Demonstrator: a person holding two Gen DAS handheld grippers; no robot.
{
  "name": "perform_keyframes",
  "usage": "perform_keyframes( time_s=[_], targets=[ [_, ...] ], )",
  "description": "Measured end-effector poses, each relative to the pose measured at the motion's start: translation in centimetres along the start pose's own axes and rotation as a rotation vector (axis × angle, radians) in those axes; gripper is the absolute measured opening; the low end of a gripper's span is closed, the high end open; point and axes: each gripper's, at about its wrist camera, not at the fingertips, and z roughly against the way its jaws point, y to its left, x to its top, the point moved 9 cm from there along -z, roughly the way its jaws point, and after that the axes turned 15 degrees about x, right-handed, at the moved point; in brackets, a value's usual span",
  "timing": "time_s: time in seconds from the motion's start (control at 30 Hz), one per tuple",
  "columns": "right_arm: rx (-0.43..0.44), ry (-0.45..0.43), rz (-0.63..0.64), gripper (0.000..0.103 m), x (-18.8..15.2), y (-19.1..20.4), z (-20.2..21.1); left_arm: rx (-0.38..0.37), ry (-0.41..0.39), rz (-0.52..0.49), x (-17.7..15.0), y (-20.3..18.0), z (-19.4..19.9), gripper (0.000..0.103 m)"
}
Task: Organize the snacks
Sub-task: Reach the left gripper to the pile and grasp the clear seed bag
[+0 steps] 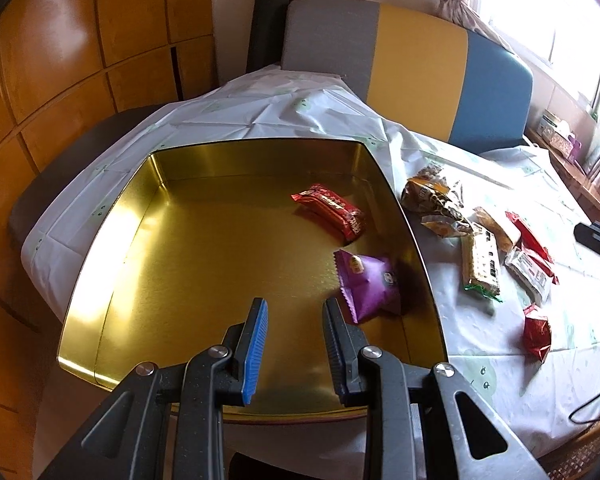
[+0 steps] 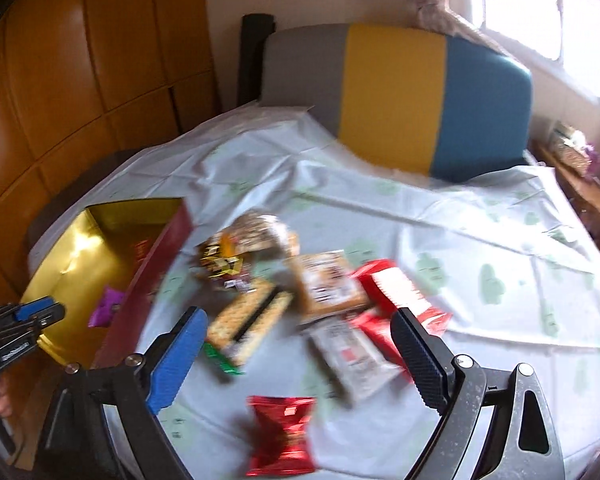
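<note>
A gold tin box [image 1: 112, 240] sits on the white tablecloth and holds a red snack pack [image 1: 329, 209] and a purple snack pack [image 1: 370, 285]. My left gripper [image 1: 296, 308] is open and empty above the box, just left of the purple pack. In the right wrist view, several loose snacks lie on the cloth: a cracker pack [image 2: 250, 322], a brown pack [image 2: 325, 283], a white pack [image 2: 350, 358] and a shiny red pack [image 2: 282, 432]. My right gripper [image 2: 300, 320] is wide open and empty above them. The box [image 2: 68, 256] shows at the left there.
A chair with a grey, yellow and blue back [image 1: 416, 68] stands behind the table. Wooden cabinets [image 1: 60, 60] are at the left. A wooden shelf with small items [image 1: 564, 144] is at the right under the window. More snacks [image 1: 432, 196] lie right of the box.
</note>
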Motion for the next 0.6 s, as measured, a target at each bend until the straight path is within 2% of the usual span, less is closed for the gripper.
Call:
perform_keyframes(
  time_s=[0.33,0.47,0.6],
  targets=[
    [-0.107,-0.019,-0.096,0.097,-0.1,-7.6,0.7,-0.004,-0.003,-0.056,0.3,-1.6,0.2,0.028],
    [-0.109,0.009,-0.224,0.097,-1.4,-10.2,0.2,-0.019,-0.007,-0.092,0.7,-2.9,0.3,0.030],
    [-0.079,-0.023,-0.270,0.101,-1.0,-10.5,0.4,-0.042,-0.025,-0.149,1.7,-4.8,0.6,0.032]
  ],
)
